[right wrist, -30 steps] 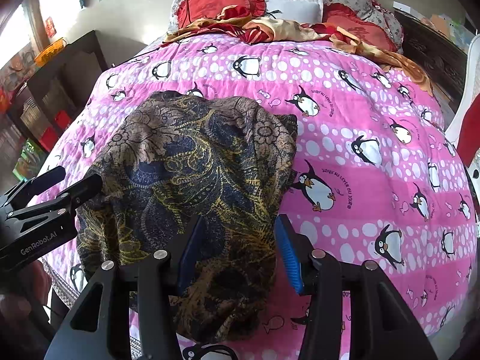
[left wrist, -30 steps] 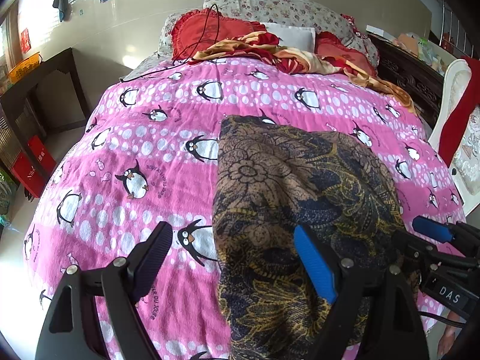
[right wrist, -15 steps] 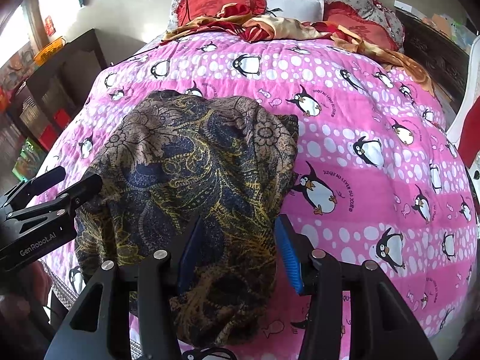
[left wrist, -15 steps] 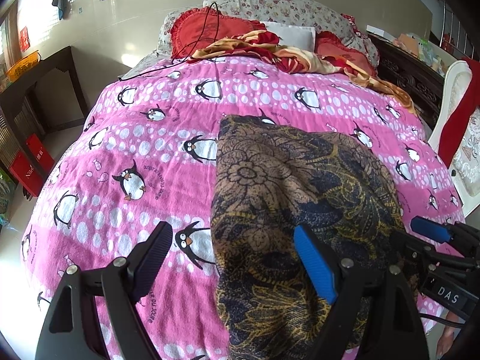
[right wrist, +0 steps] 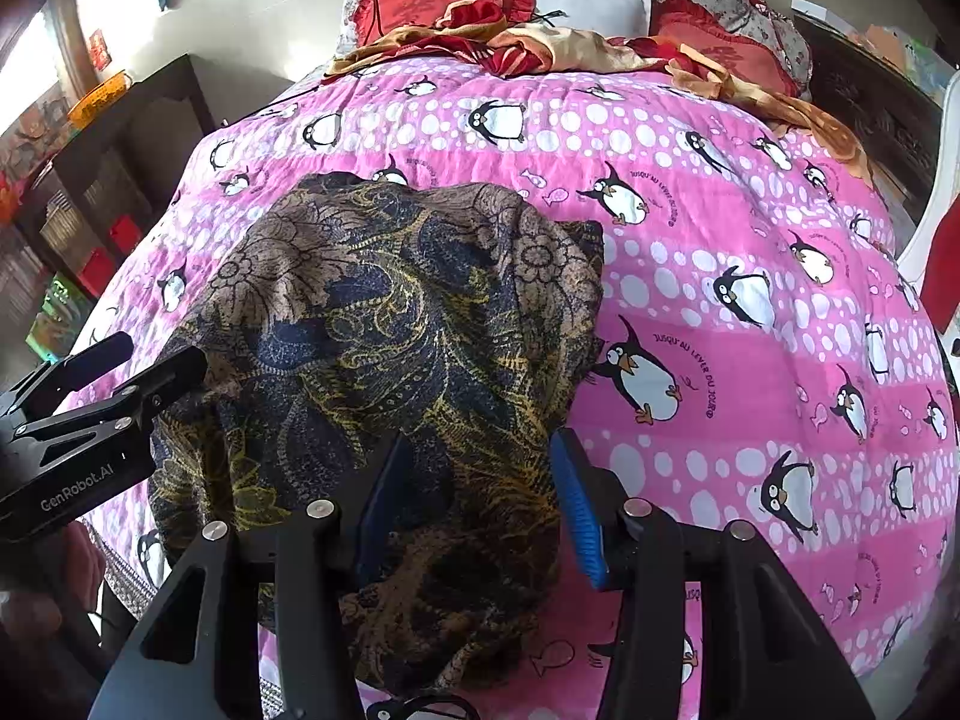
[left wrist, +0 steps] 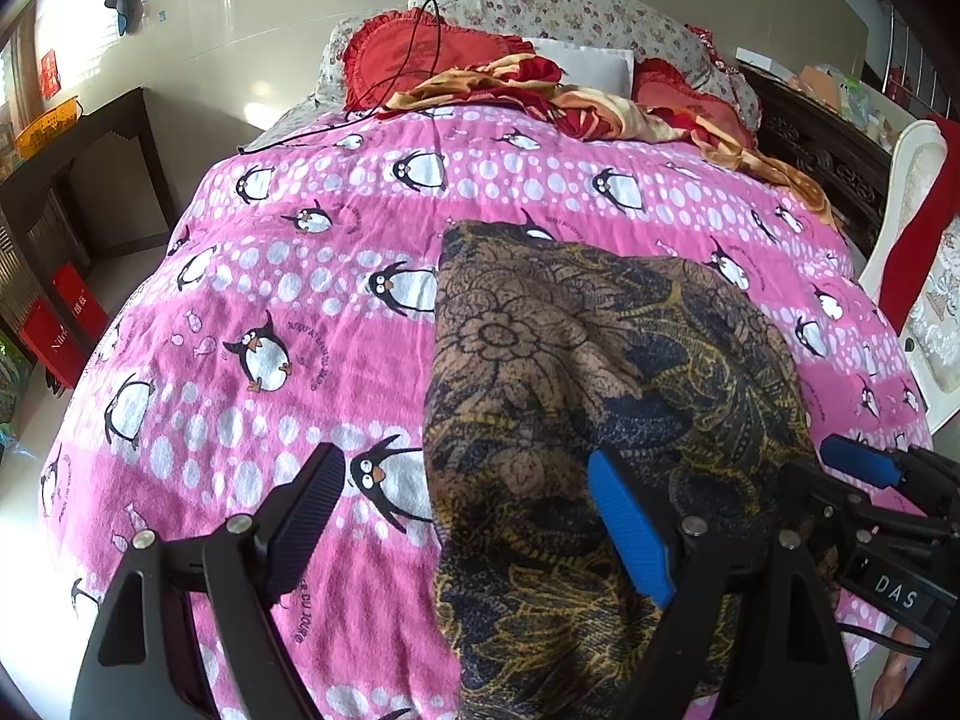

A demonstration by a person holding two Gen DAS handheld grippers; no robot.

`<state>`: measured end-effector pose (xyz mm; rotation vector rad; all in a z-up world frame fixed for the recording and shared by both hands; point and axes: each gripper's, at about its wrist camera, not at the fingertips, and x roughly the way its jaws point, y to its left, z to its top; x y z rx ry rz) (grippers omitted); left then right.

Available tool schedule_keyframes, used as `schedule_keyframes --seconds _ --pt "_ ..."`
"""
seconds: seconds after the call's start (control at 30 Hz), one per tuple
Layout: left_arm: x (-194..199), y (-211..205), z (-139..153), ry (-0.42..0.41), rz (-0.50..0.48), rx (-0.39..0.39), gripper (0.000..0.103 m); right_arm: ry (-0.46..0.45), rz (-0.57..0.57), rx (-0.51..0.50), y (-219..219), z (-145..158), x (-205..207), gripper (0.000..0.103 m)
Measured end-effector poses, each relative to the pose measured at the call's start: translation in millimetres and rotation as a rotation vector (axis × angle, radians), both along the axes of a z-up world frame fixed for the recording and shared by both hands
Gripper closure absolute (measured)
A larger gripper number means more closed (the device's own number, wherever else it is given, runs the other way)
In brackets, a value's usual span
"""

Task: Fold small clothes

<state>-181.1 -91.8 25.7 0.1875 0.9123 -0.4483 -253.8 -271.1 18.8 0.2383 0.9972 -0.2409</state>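
On the pink penguin blanket (left wrist: pixel 288 276), near its front edge, a dark floral garment (left wrist: pixel 600 360) is spread in a rumpled heap. The left gripper (left wrist: pixel 474 516) is held wide apart over the garment's left edge. The right gripper (right wrist: pixel 474 498) is also parted, straddling the cloth's near fold without pinching it.

1. The thin folded garment (left wrist: pixel 600 372) is brown and navy, with mustard-yellow floral and paisley scrollwork.
2. The pink fleece blanket (left wrist: pixel 288 312) under it carries black-and-white penguins, white dots and dark lettering.
3. The frilled heart-shaped cushions (left wrist: pixel 420 48) are red.
4. The long pillow (left wrist: pixel 558 6) behind them is pale with small reddish flowers.
5. The gripper finger pads (left wrist: pixel 630 534) are blue on black frames.
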Motion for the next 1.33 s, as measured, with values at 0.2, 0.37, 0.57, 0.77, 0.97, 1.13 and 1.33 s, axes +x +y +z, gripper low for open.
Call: schedule_keyframes --seconds 0.2,0.37,0.57,0.77,0.97,1.13,1.33 --pt "-1.0 -0.6 -2.9 0.001 -0.005 0.003 0.016 0.004 -0.002 0.003 0.4 -1.8 -0.7 0.052" --pt "0.3 0.3 -3.8 0.004 -0.001 0.003 0.016 0.003 -0.004 0.006 -0.5 -2.3 -0.5 0.052" --pt "0.8 0.0 -5.5 0.006 -0.003 0.008 0.016 0.008 -0.006 0.008 -0.9 -4.0 -0.2 0.052" --pt "1.3 -0.6 -5.9 0.008 -0.003 0.008 0.016 0.010 -0.009 0.012 -1.0 -5.4 0.1 0.051" --pt "1.6 -0.8 -6.1 0.008 -0.003 0.007 0.016 0.011 -0.011 0.015 -0.8 -6.4 1.0 0.051" --pt "0.1 2.8 -2.7 -0.032 -0.023 -0.027 0.016 0.012 -0.012 0.018 -1.0 -7.3 1.6 0.050" --pt "14.0 12.7 0.7 -0.066 -0.008 -0.036 0.016 -0.011 -0.029 0.023 -20.3 -6.1 2.8 0.050"
